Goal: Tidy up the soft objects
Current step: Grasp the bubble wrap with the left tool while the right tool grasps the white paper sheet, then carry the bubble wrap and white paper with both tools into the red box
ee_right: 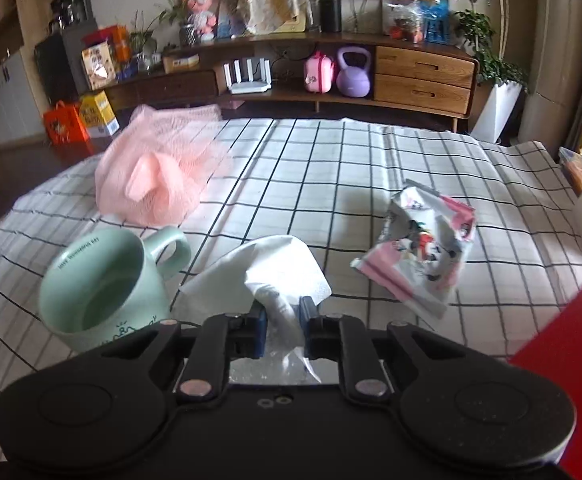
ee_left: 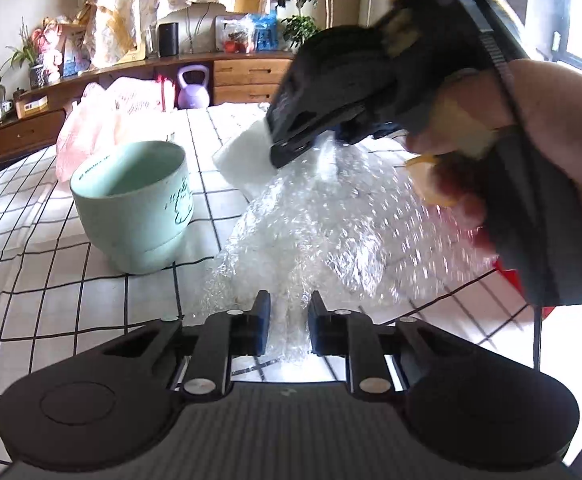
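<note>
Checked cloth (ee_right: 371,168) covers the whole surface, white with a black grid; its far edge falls off before a long wooden sideboard (ee_right: 423,76), and a wide stretch of bare cloth lies open in the middle and toward the far right. Bubble wrap (ee_left: 331,232) sprawls across the near centre of the left wrist view, and the left gripper (ee_left: 289,326) is pressed together on its near edge. Pink mesh bag (ee_right: 159,172) sits heaped at the far left, close to the cloth's edge. Green mug (ee_right: 107,280) stands upright at near left, handle turned toward the far right; small lettering rings its inner rim and a doodle marks its side, neither readable. Crumpled printed packet (ee_right: 419,248) lies right of centre, well apart from the mug, cartoon print too creased to read. White tissue (ee_right: 267,272) is pinched in the right gripper (ee_right: 283,320), raised just beside the mug, above the bubble wrap.
</note>
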`<action>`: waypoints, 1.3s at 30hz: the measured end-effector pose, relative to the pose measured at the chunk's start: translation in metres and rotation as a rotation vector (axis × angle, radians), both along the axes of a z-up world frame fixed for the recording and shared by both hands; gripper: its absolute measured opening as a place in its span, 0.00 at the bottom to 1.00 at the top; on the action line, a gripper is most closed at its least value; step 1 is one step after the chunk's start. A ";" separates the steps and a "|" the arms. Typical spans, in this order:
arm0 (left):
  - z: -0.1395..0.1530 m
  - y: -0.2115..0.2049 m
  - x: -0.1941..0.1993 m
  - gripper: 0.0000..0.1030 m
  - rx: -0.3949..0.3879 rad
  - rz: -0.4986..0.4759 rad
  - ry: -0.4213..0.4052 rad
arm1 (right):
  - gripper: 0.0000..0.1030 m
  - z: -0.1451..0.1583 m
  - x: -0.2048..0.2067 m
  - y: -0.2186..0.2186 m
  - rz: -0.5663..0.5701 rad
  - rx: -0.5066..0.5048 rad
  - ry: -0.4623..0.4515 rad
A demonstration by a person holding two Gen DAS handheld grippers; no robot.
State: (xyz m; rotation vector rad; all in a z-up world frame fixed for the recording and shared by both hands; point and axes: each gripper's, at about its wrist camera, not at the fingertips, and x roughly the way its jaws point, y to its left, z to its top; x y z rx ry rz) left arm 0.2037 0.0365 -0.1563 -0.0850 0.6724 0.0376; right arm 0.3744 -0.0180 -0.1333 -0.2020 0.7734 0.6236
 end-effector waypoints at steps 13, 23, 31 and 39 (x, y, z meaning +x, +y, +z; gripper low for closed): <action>0.062 -0.024 -0.040 0.12 0.040 -0.026 -0.147 | 0.13 0.084 -0.049 -0.094 -0.059 0.160 -0.104; 0.109 -0.055 -0.048 0.12 0.049 -0.071 -0.204 | 0.13 0.125 -0.072 -0.177 -0.158 0.221 -0.171; 0.127 -0.087 -0.028 0.12 0.008 -0.137 -0.182 | 0.13 0.131 -0.084 -0.237 -0.237 0.233 -0.177; 0.132 -0.127 0.001 0.13 0.021 -0.202 -0.154 | 0.13 0.122 -0.091 -0.285 -0.293 0.235 -0.171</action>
